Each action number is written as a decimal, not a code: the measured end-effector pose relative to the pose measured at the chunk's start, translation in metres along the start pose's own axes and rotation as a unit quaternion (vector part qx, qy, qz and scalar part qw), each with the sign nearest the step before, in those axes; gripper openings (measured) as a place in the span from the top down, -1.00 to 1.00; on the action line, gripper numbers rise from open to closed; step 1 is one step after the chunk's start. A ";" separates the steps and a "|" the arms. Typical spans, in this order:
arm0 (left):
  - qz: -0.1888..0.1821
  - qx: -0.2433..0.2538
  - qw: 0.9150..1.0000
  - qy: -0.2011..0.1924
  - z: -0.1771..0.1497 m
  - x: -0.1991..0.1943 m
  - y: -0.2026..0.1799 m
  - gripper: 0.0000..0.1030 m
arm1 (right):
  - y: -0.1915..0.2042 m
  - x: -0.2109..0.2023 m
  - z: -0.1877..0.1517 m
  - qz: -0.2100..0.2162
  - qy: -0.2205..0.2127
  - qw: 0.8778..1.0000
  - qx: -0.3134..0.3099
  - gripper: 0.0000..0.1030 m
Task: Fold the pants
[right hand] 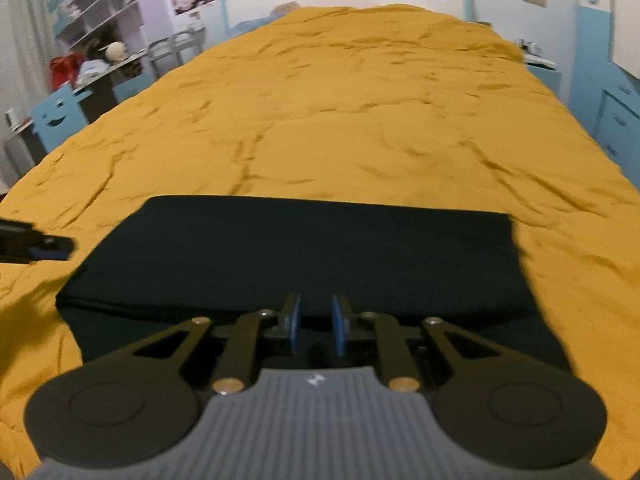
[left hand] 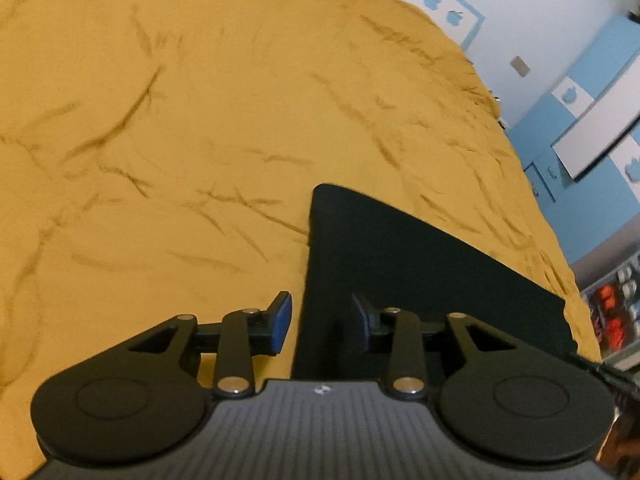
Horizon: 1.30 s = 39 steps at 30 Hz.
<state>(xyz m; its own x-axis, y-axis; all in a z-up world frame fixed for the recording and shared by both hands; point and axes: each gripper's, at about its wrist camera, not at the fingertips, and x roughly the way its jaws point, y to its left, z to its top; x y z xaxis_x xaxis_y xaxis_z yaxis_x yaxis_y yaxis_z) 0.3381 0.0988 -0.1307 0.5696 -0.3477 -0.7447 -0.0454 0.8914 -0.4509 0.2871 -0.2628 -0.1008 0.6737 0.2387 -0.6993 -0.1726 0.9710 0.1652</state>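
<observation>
The black pants (right hand: 296, 256) lay folded into a flat, dark rectangle on the mustard-yellow bedspread (right hand: 360, 120), close to the near edge of the bed and right in front of both my tools. In my right wrist view the fold ran crosswise, with its long edges left to right; in my left wrist view one corner of it pointed away from me.

My left gripper (left hand: 322, 316) hung over the left edge of the pants with its blue pads (left hand: 282, 316) parted by a clear gap. One pad was over the yellow cover, the other over the black cloth, and nothing was caught between them.

My right gripper (right hand: 316, 322) sat above the near edge of the pants, its jaws only slightly apart. I saw a narrow slit between the pads and no fabric in it.

The tip of my left gripper also showed at the left border of the right wrist view, blurred, beside the pants' left end.
</observation>
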 end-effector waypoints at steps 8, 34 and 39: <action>-0.041 -0.056 0.997 0.019 0.002 0.035 0.024 0.22 | 0.036 0.046 -0.002 -0.009 0.028 0.999 -0.045 0.85; -0.035 -0.048 0.998 -0.016 0.035 0.002 -0.059 0.85 | -0.064 -0.027 0.004 -0.032 -0.008 0.998 0.053 0.81; -0.030 -0.009 0.999 -0.009 0.050 -0.016 -0.151 0.85 | -0.097 -0.050 -0.002 -0.040 -0.024 0.996 0.076 0.81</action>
<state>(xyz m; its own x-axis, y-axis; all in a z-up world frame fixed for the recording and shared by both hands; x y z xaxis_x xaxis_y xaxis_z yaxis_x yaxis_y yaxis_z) 0.3772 -0.0158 -0.0261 0.5858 -0.3959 -0.7072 -0.0242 0.8637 -0.5035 0.2684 -0.3692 -0.0829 0.7146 0.1569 -0.6817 -0.0088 0.9765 0.2155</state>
